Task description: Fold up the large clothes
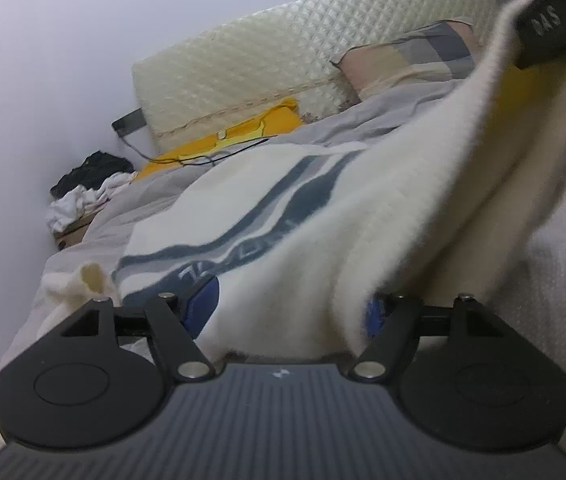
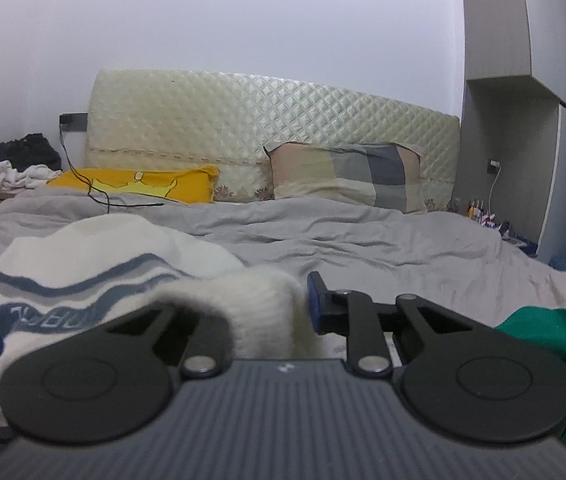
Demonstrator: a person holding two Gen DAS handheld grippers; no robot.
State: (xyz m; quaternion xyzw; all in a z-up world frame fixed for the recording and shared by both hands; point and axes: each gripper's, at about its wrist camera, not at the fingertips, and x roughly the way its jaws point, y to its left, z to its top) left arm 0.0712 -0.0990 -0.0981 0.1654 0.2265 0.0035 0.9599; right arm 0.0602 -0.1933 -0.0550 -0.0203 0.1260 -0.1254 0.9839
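On the bed (image 2: 363, 240), over a rumpled grey cover, a cream knitted sweater (image 1: 243, 200) with wavy blue-grey bands and pale lettering is laid out, and here it is being worked by both tools at once. In the left wrist view the left tongs (image 1: 295, 312) are seen standing well apart, blue pads at either side, with a fold of the cream knit draped down between them; no pad is seen pressing on the cloth. A sleeve cuff (image 1: 91, 280) is bunched just to the left of those tongs. From there the fabric is drawn up as a taut strip toward the top right corner, where it is pinched by the dark body of the other tool.

In the right wrist view the right tongs (image 2: 303, 308) are found closed on a thick fold of the same sweater: the knit is wrapped over the left finger and pressed against the blue pad of the right one. A green garment (image 2: 555, 340) is lying at the right edge, apart from the sweater. At the head of the bed a quilted cream headboard (image 2: 275, 128) is seen, with a yellow pillow (image 2: 135, 182) and a checked pillow (image 2: 347, 180) resting before it, and a black cable (image 2: 95, 192) trailing across the cover.
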